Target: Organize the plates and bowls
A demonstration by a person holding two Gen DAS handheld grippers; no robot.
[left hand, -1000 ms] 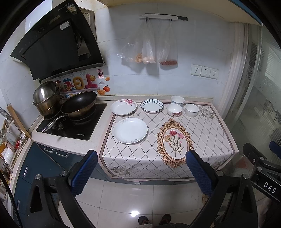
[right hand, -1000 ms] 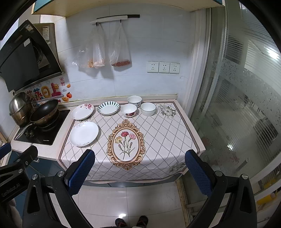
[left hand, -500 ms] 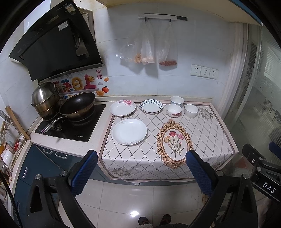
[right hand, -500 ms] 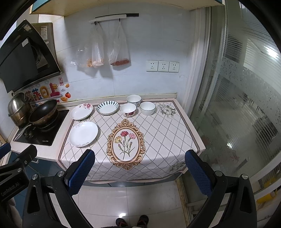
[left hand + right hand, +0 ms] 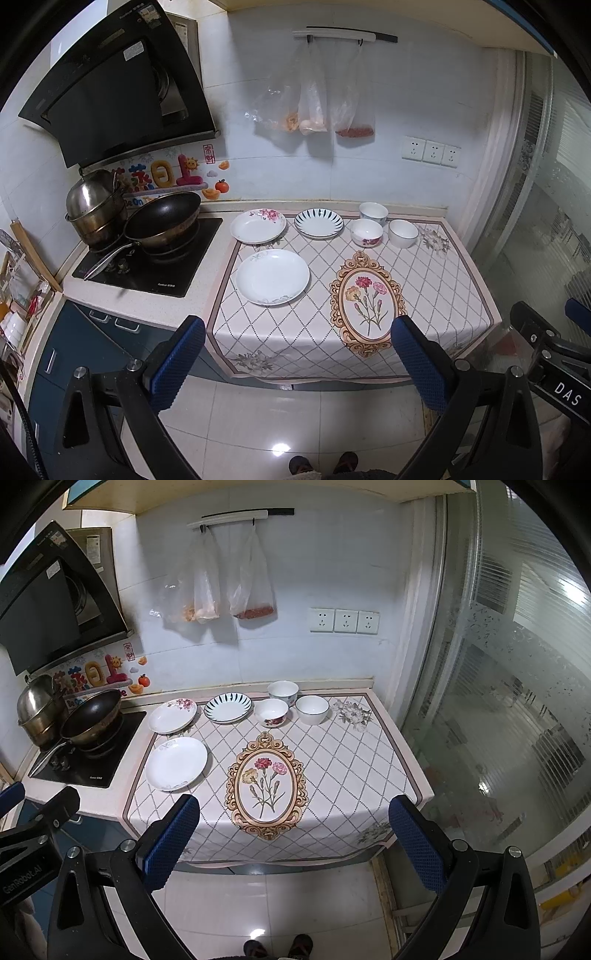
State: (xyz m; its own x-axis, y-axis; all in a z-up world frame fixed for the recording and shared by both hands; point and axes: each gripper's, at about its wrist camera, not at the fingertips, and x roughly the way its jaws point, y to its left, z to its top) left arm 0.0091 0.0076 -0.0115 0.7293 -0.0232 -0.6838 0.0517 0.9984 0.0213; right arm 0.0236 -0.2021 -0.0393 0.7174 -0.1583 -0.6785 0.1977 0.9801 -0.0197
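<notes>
Left gripper (image 5: pixel 298 363) and right gripper (image 5: pixel 294 843) hover before the counter, jaws spread wide, holding nothing. On the tablecloth (image 5: pixel 332 760) sit three plates (image 5: pixel 176 763) at left and three bowls (image 5: pixel 312 709) near the wall.

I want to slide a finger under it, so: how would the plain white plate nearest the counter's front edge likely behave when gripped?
The plain white plate looks like glazed ceramic with a glossy face, so probably stiff, slippery and breakable. Its rim lies low on the patterned cloth, so a finger may push it or bunch the cloth rather than get under.
</notes>
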